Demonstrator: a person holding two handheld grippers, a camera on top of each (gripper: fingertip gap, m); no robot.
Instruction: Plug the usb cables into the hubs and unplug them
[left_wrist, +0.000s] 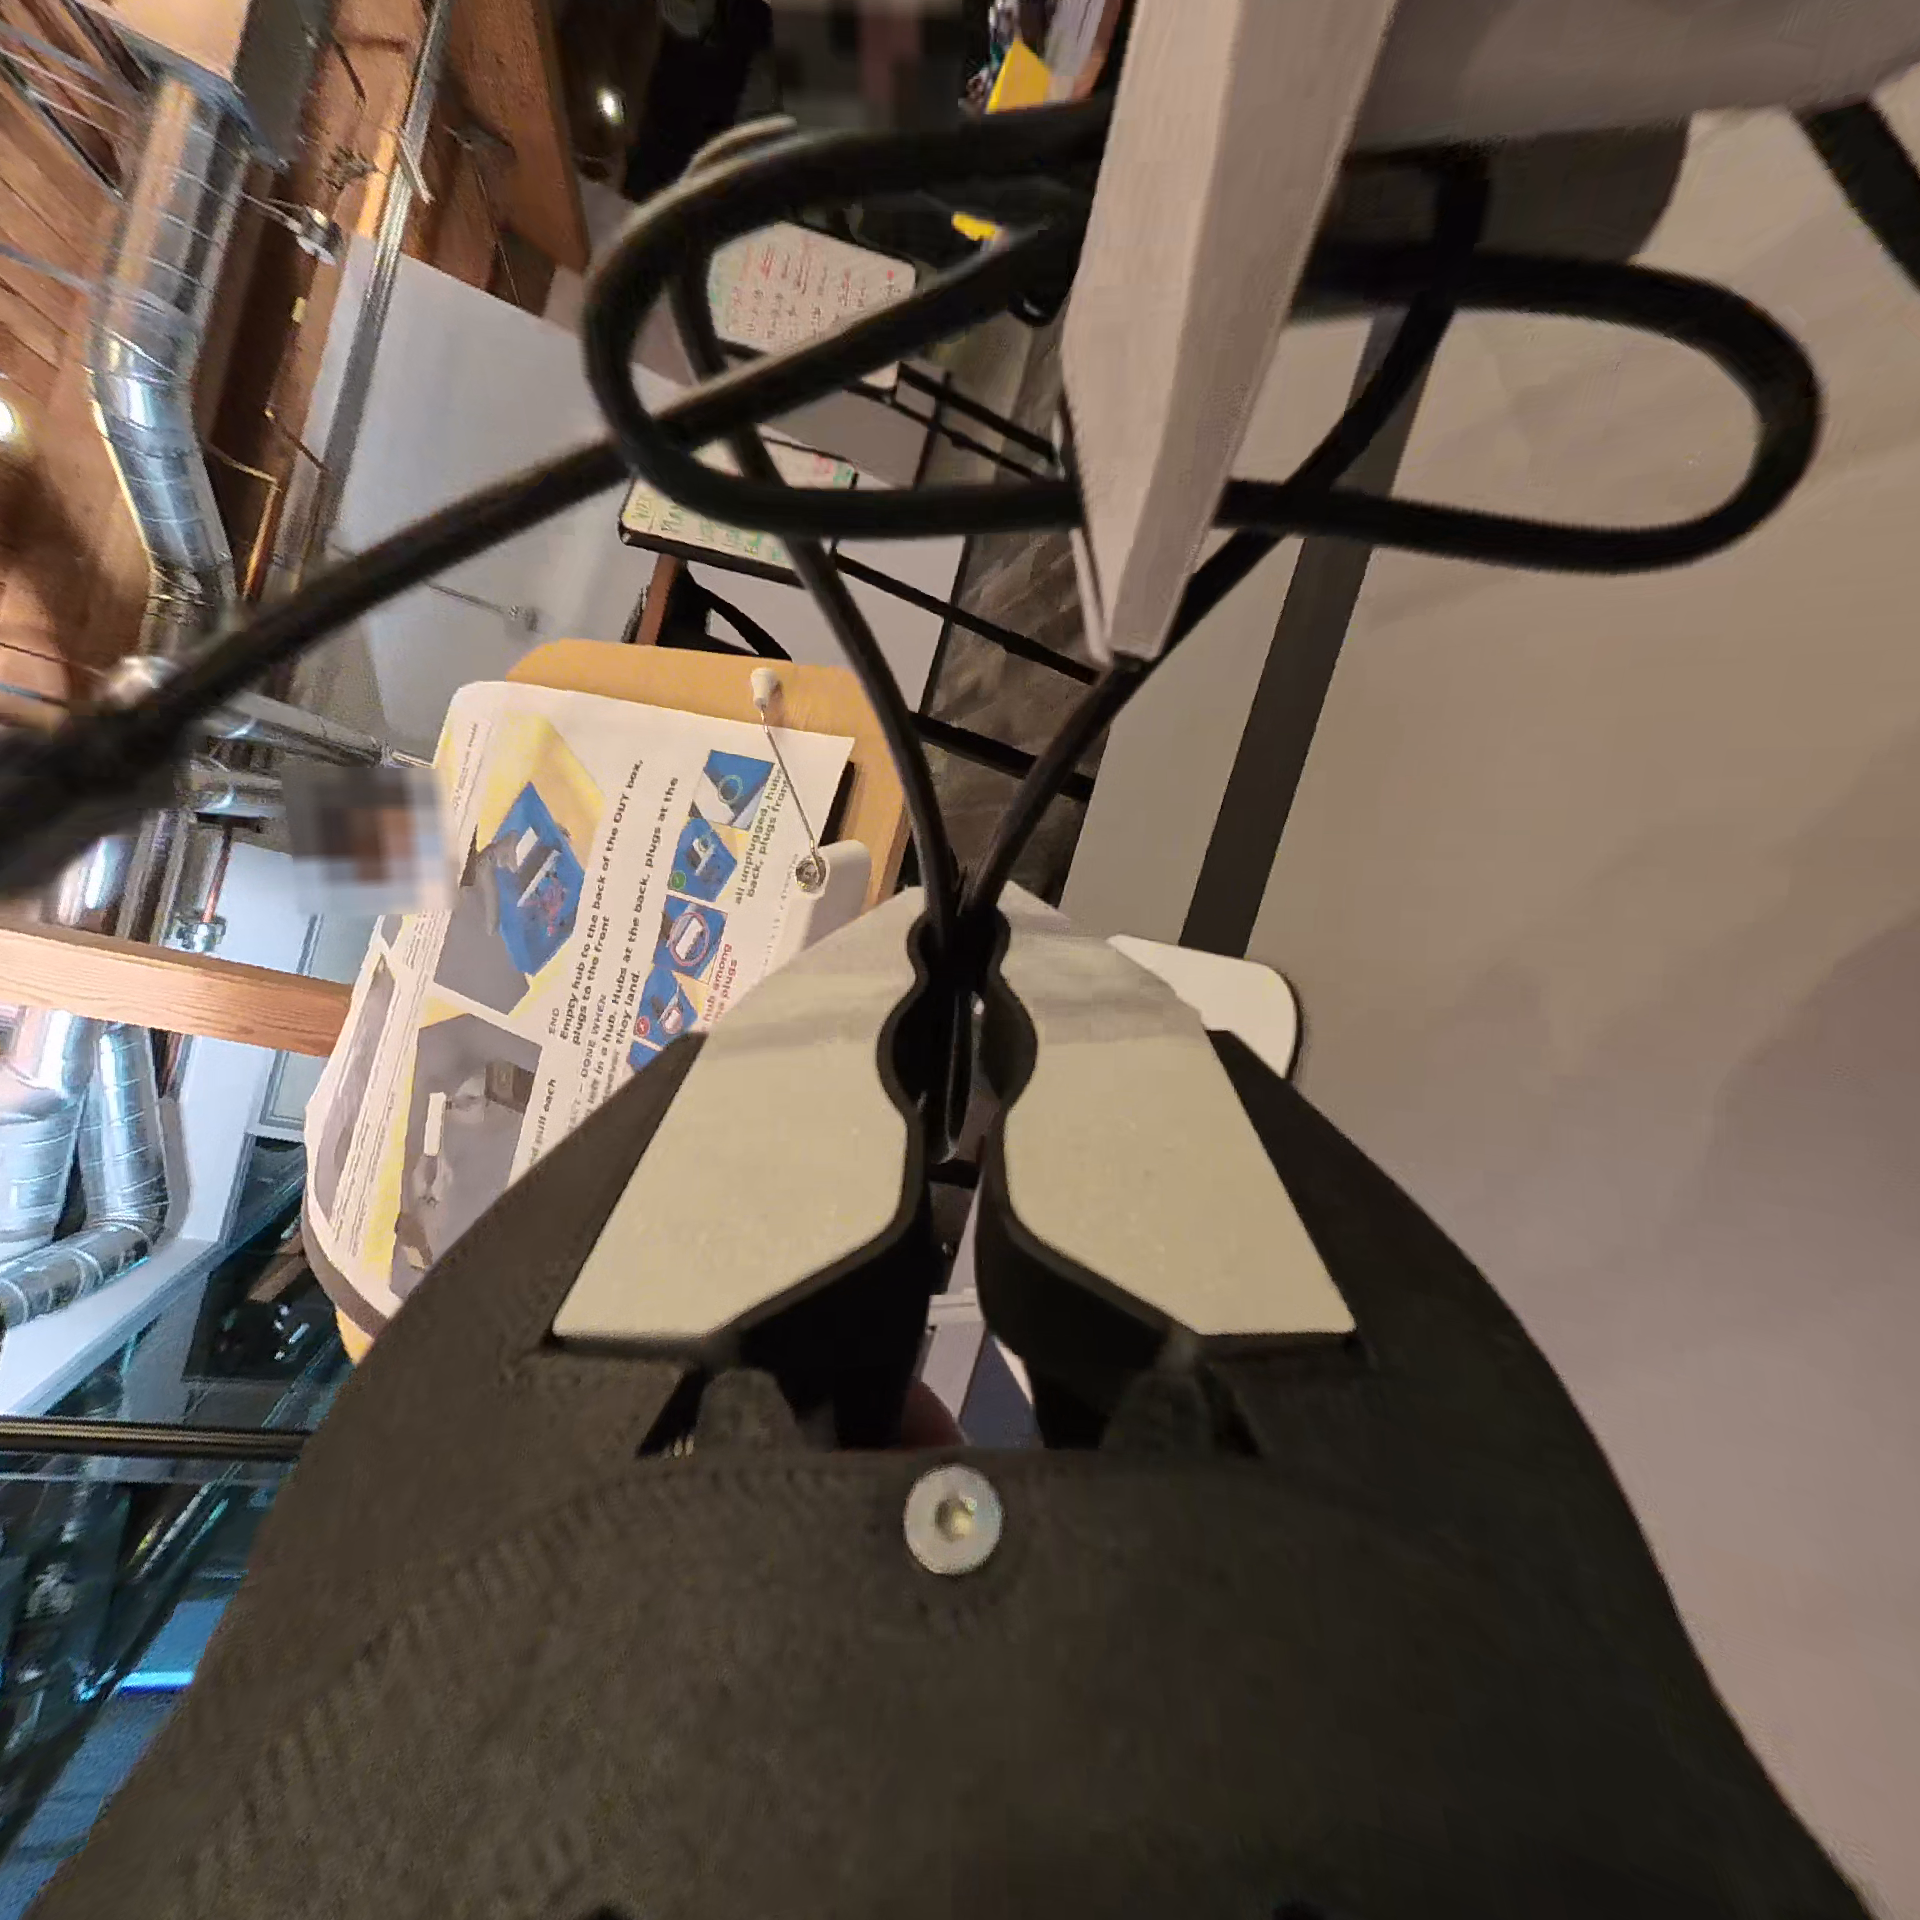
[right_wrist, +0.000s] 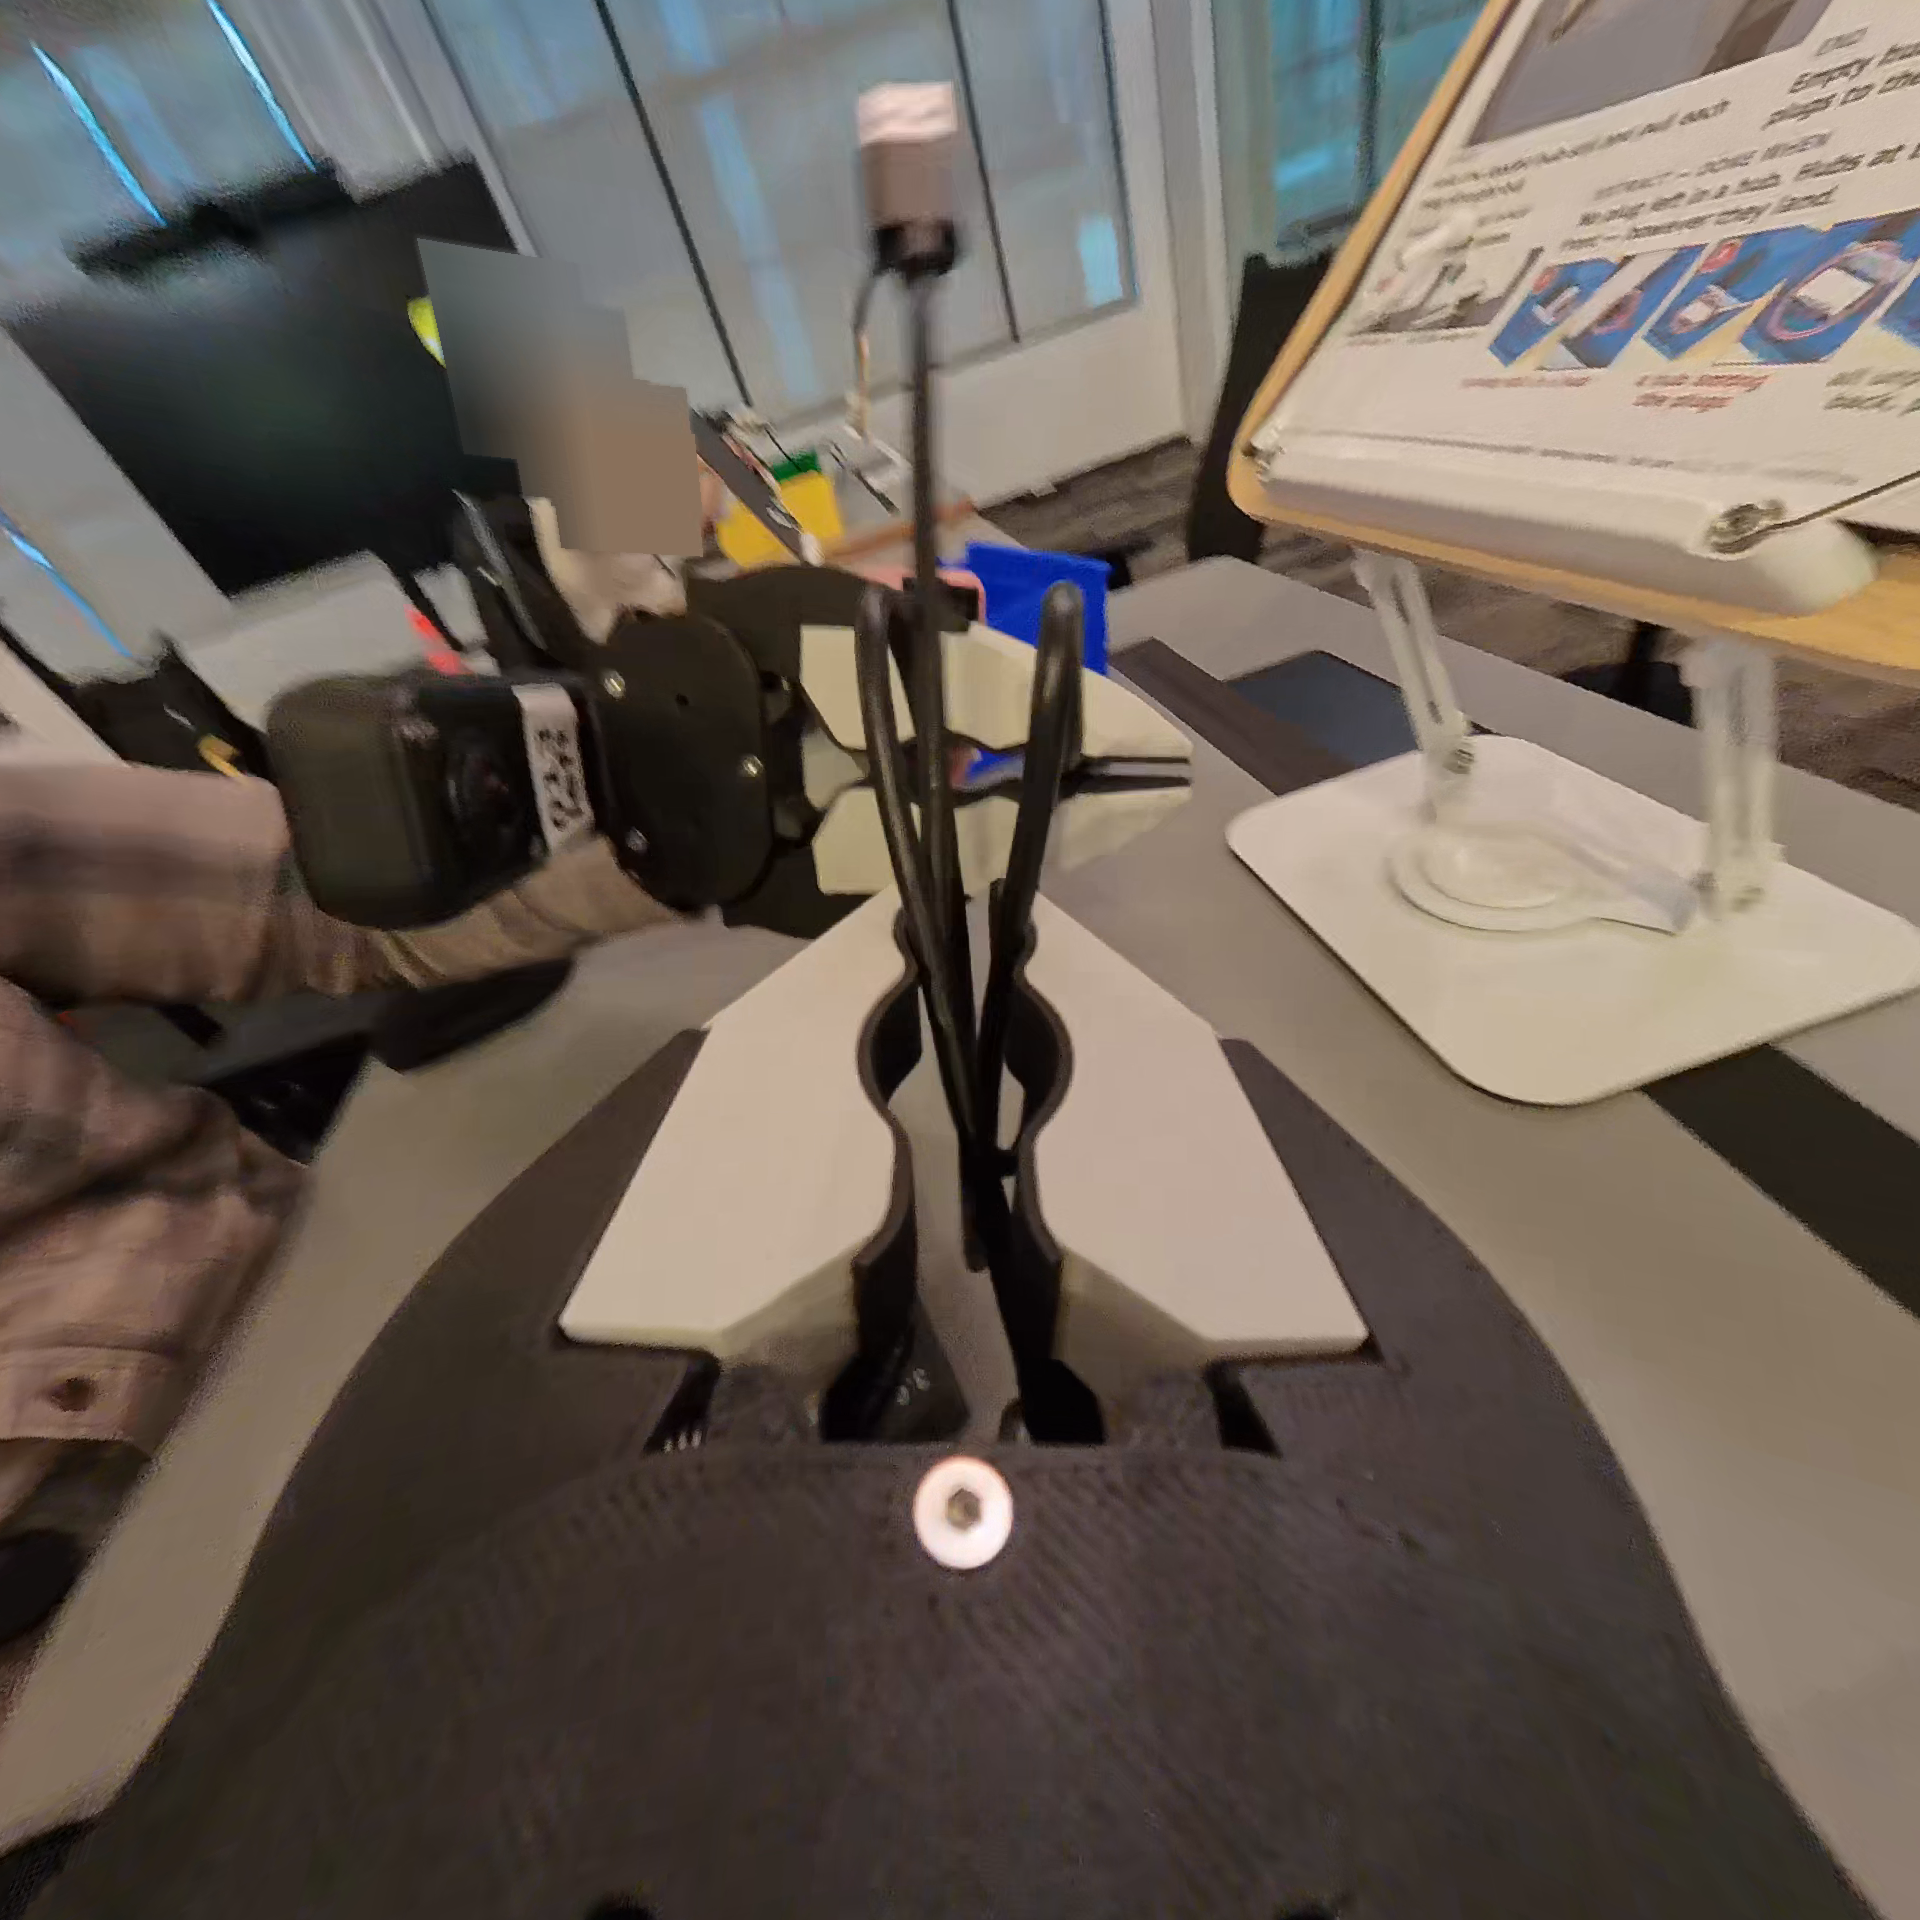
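A bundle of black USB cable is looped and rises between both grippers. My right gripper is shut on the lower part of the loops. One strand runs straight up to a grey plug with a pale tip, free in the air. My left gripper comes in from the left, lies sideways and is shut on the same cables higher up. In the left wrist view my left gripper pinches two black strands, and cable loops spread beyond it. No hub shows.
A document stand with a printed sheet sits on its white base on the grey table at the right; it also shows in the left wrist view. A blue box lies behind the grippers. A sleeved arm is at the left. The tips of one gripper are about 6 cm away from the tips of the other.
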